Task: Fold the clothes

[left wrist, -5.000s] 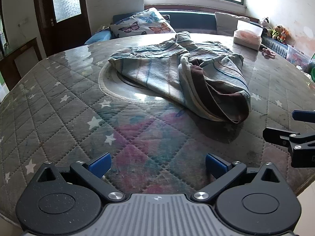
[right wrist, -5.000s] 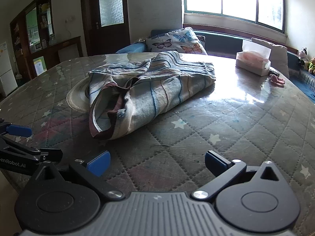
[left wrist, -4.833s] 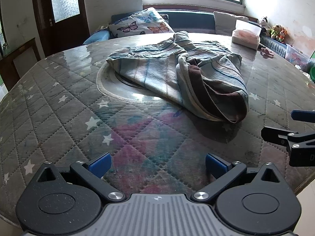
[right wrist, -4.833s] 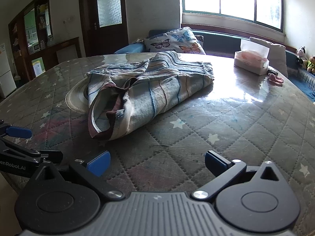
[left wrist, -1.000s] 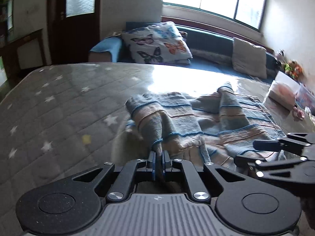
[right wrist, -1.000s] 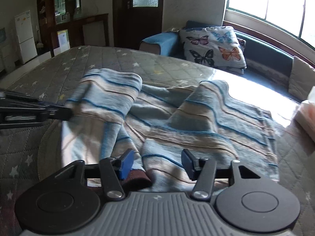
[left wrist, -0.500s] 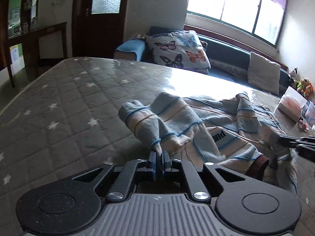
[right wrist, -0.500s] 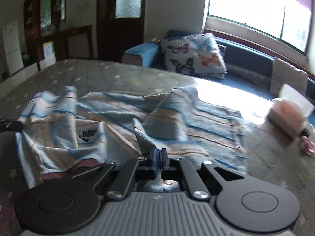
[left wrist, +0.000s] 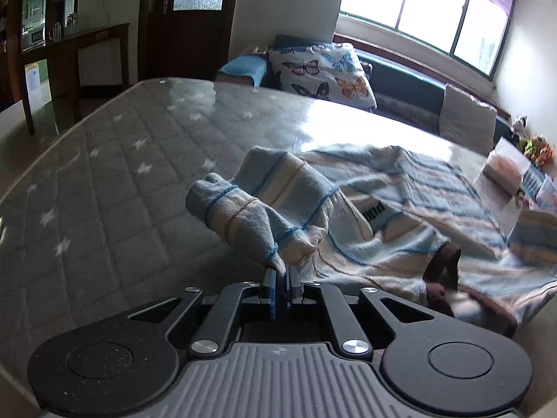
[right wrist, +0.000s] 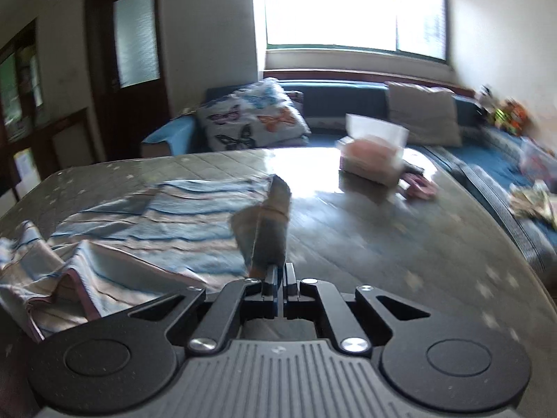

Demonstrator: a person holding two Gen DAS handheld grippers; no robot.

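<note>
A quilted, star-patterned bench (left wrist: 104, 188) with a glossy cover is seen, strongly lit by a wide window (right wrist: 351, 10) behind it. A dark blue sofa (right wrist: 348, 104) is set under the window, with a butterfly-print cushion (left wrist: 323, 73) and a plain cushion (right wrist: 423, 113) on it; a dark wooden door (right wrist: 128, 66) is seen to the left. A tissue box (right wrist: 372, 160) is placed on the far part of the bench.

The striped garment (left wrist: 400, 216) is spread across the bench, partly flattened, with a brown-trimmed opening near its front edge. One bunched corner is clenched in the left claw (left wrist: 281, 278), which is angled downward, the cloth being lifted into a rolled peak above the bench. Another corner is pinched in the right claw (right wrist: 280, 275), likewise tilted downward, with a narrow fold of fabric standing up from its tightly closed jaws. The right view is blurred.
</note>
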